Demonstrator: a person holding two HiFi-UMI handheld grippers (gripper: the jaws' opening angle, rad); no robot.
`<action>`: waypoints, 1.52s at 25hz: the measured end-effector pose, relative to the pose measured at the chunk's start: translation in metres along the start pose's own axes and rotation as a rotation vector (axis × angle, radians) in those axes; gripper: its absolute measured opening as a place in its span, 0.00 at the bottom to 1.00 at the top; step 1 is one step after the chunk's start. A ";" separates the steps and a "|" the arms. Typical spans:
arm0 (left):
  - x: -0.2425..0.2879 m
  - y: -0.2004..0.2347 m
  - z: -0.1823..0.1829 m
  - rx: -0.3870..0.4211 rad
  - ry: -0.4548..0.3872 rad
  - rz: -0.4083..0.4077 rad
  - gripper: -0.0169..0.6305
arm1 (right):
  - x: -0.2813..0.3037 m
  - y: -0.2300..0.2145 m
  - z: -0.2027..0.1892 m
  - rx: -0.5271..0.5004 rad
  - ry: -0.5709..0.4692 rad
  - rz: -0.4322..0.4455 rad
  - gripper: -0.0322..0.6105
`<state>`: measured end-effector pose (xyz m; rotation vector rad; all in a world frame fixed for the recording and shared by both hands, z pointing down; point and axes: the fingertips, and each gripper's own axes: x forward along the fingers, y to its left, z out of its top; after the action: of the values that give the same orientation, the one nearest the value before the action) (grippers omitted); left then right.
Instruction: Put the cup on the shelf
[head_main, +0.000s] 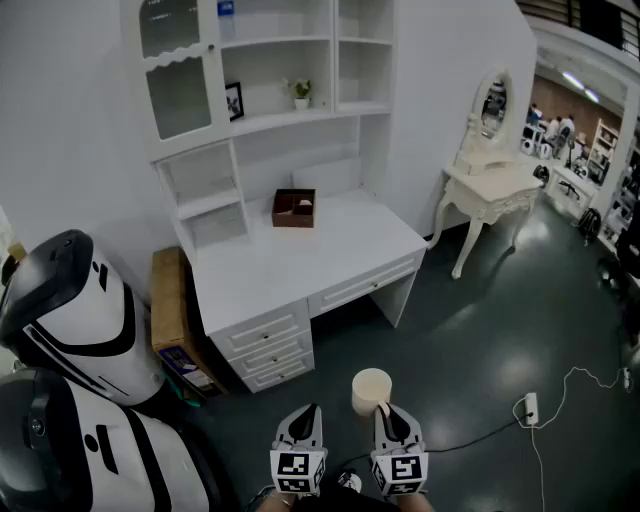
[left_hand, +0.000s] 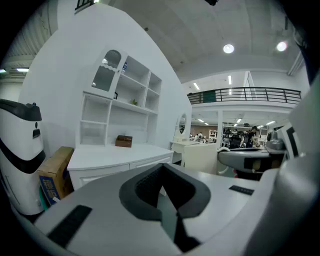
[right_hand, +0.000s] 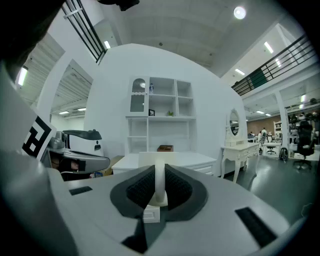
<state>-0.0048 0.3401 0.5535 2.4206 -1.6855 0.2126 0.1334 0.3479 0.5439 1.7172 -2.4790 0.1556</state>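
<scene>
A cream cup (head_main: 371, 390) hangs above the dark floor, in front of the white desk (head_main: 300, 262). My right gripper (head_main: 386, 411) is shut on its handle, and the cup's body stands just beyond the jaws. In the right gripper view the handle (right_hand: 159, 181) is pinched upright between the dark pads of the right gripper (right_hand: 159, 194), with the cup's wall (right_hand: 161, 158) behind it. To its left, my left gripper (head_main: 304, 415) is shut and holds nothing; in its own view the left gripper (left_hand: 165, 189) shows its pads pressed together. The white shelf unit (head_main: 290, 110) rises over the desk.
A brown box (head_main: 293, 208) sits on the desk. A small plant (head_main: 301, 93) and a picture frame (head_main: 234, 100) stand on a shelf. A cardboard box (head_main: 172, 318) and white-and-black machines (head_main: 70, 310) are at the left. A dressing table (head_main: 490, 185) stands at the right, and a power strip (head_main: 530, 408) lies on the floor.
</scene>
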 end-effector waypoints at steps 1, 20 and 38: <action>-0.003 0.000 -0.001 -0.006 -0.002 -0.002 0.03 | -0.002 0.002 0.000 -0.007 0.001 0.001 0.12; -0.013 -0.016 -0.006 -0.075 -0.025 -0.076 0.44 | -0.017 0.005 0.007 -0.049 -0.037 0.028 0.13; 0.010 -0.023 -0.004 -0.090 -0.009 0.016 0.50 | 0.002 -0.040 0.017 -0.080 -0.059 0.062 0.13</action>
<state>0.0205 0.3397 0.5576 2.3470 -1.6809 0.1251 0.1696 0.3292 0.5285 1.6374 -2.5452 0.0112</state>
